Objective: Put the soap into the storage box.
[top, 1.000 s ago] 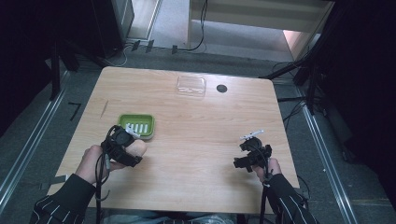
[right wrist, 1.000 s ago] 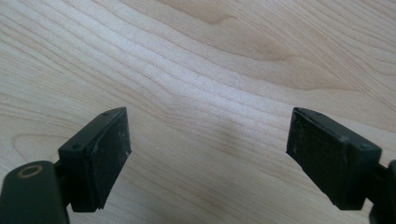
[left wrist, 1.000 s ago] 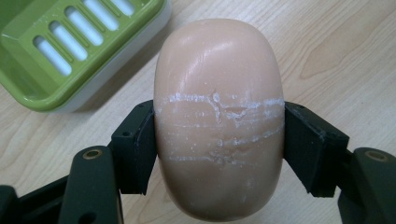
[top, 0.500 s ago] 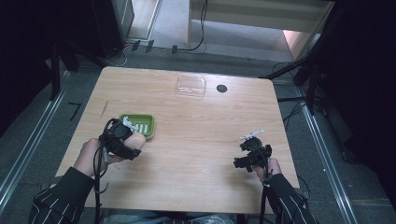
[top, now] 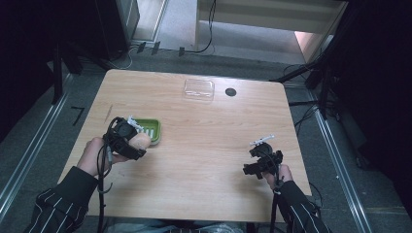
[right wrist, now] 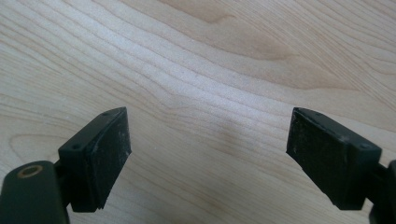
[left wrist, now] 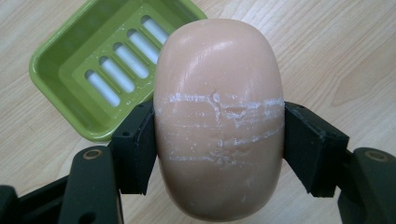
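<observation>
- Since a second ago, left gripper [top: 138,141] with soap [left wrist: 218,116] shifted slightly left, beside green dish [top: 151,129].
- Left gripper view: jaws clamp soap's sides, white scuff lines visible.
- Right gripper [right wrist: 208,154] wide apart over bare worktop [top: 204,145].

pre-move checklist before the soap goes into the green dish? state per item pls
1. Grip: left gripper fingers press both sides of the soap bar at mid-length: ok.
2. Soap dish empty, slotted floor bare: ok.
3. Soap lined up over dish: not ok; in the left gripper view the bar sits beside the dish's near corner, not above the tray.
4. Height of soap above the table: cannot tell.
5. Right gripper open, holding nothing, far from the dish: ok.
6. Clear box and black disc at the far edge, out of the path: ok.
</observation>
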The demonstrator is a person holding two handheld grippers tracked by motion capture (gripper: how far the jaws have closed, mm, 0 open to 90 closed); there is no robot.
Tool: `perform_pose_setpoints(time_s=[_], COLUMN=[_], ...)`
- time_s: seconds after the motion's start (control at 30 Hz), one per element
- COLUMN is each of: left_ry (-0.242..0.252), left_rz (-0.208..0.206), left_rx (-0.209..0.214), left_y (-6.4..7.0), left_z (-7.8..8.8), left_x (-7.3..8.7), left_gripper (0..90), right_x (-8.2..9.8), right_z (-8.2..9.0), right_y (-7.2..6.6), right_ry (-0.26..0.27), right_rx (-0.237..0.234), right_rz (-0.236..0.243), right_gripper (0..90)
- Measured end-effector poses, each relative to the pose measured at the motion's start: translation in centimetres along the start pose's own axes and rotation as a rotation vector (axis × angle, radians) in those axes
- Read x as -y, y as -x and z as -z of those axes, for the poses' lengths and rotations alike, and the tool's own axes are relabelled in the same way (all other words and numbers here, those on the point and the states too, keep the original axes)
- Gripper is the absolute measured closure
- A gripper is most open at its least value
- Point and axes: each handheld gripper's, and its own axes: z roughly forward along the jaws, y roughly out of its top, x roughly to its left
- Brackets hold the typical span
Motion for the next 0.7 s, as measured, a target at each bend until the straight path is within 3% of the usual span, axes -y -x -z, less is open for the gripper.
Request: perform_pose_setpoints(time_s=[0.7], left_ry=[0.001], left_rz=[-0.042], left_rx=[0.006], left_y=[-1.7], left_z=[-0.9], left_x=[-1.4], left_gripper=[33.0], right_x=[0.0], right_z=[0.0], right_y=[0.0], right_ry=[0.003], right_rx=[-0.002], right_rz=[0.004], right_gripper=[14.3])
